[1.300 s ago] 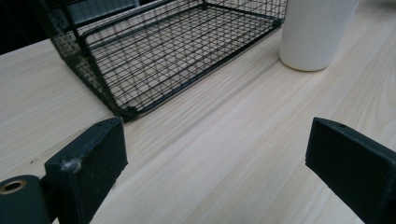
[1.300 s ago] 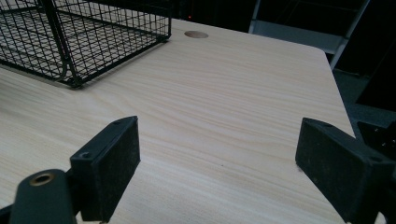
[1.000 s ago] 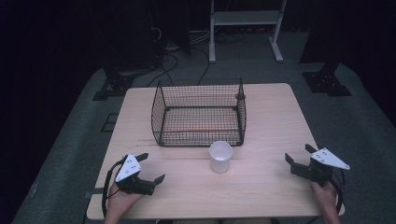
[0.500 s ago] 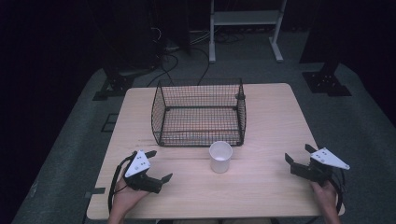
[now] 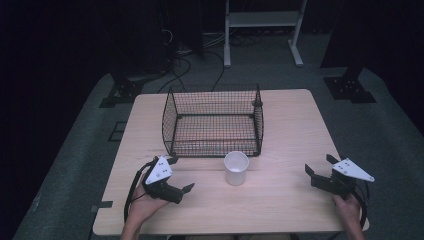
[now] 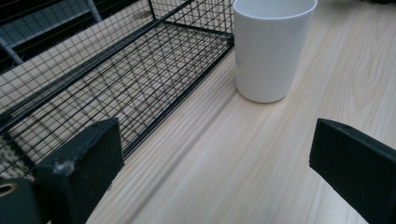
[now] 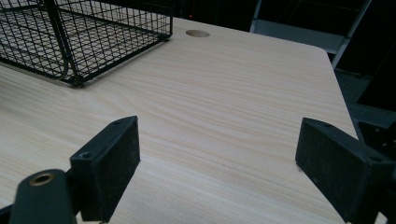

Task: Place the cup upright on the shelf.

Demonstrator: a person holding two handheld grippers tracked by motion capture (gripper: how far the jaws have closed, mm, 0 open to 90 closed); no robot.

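Cup (image 5: 236,168) just before basket (image 5: 213,121), between both tools.

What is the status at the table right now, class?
Left gripper jaws open, aimed at white plastic cup. Right gripper open, idle. Cup upright beside black wire basket. Path clear.

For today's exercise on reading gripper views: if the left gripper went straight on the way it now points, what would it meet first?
Probably the white cup: it stands ahead between the open jaws of the left gripper, with bare table before it. The wire basket lies left of that line.
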